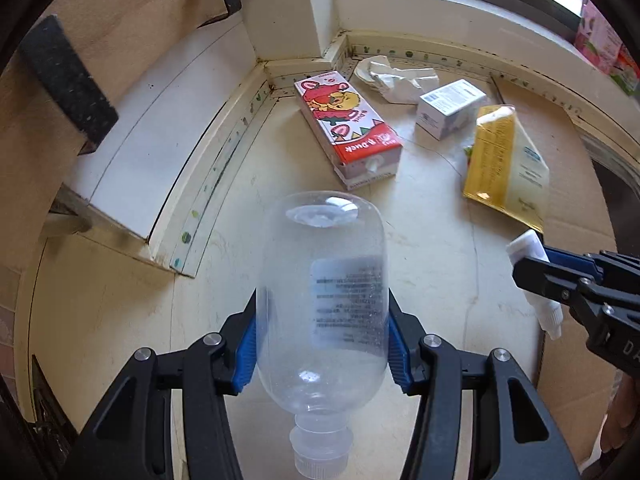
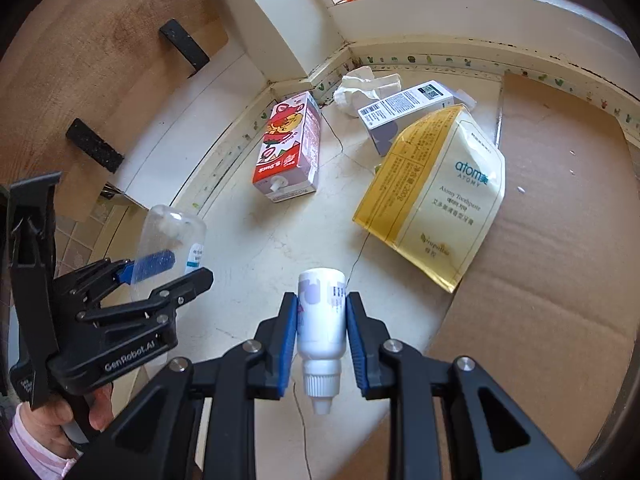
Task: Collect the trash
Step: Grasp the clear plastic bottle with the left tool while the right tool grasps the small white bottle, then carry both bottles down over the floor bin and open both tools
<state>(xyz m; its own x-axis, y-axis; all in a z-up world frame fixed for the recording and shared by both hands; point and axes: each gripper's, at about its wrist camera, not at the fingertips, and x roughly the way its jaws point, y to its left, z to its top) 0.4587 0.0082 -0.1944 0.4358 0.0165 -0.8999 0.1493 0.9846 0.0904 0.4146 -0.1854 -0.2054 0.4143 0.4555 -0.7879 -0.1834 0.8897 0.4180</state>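
Left wrist view: the left gripper [image 1: 322,344] is clamped on a clear plastic bottle [image 1: 324,300], cap toward the camera; its smooth round wall could slide out between the pads. Right wrist view: the right gripper [image 2: 322,328] pinches a small white dropper bottle [image 2: 322,320]; the strawberry milk carton [image 2: 288,148], yellow toothpaste pouch [image 2: 432,200], white box [image 2: 400,108] and crumpled tissue [image 2: 362,88] lie in the floor's corner, where a reach with both grippers full risks dropping something.

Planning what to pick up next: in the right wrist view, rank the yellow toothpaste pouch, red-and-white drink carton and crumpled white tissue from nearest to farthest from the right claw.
1. Yellow toothpaste pouch, ahead to the right, partly on cardboard.
2. Red-and-white drink carton, ahead-left by the skirting.
3. Crumpled white tissue, in the far corner.
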